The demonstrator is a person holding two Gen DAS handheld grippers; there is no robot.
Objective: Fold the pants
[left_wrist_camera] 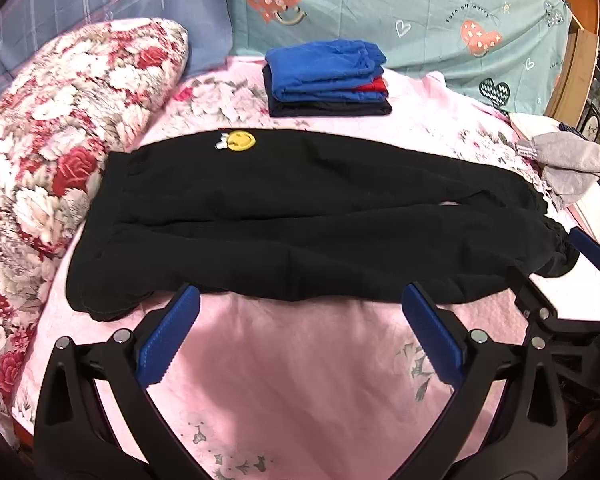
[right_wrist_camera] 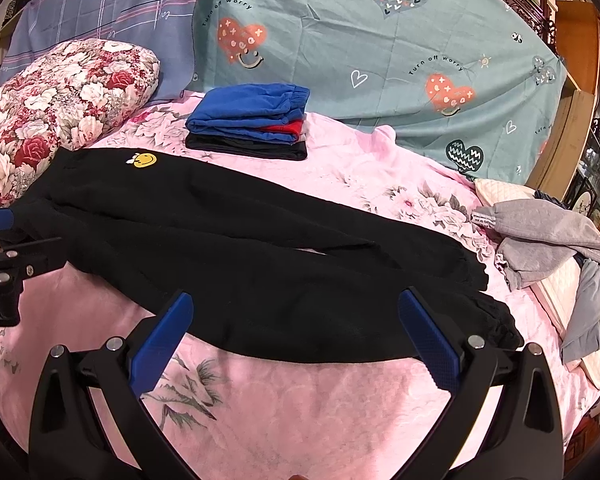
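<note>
Pants [left_wrist_camera: 300, 216], black, lie flat across the pink bed [left_wrist_camera: 300, 380], legs side by side, so we can fold them. Our left claw [left_wrist_camera: 300, 312] and right claw [right_wrist_camera: 296, 320] both gape wide, holding nothing, near the front edge. Folded clothes [left_wrist_camera: 326, 78] wait behind.

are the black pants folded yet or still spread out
Spread out. The black pants lie flat at full length across the pink bedspread, both legs side by side, waistband left, cuffs right; no fold made.
</note>
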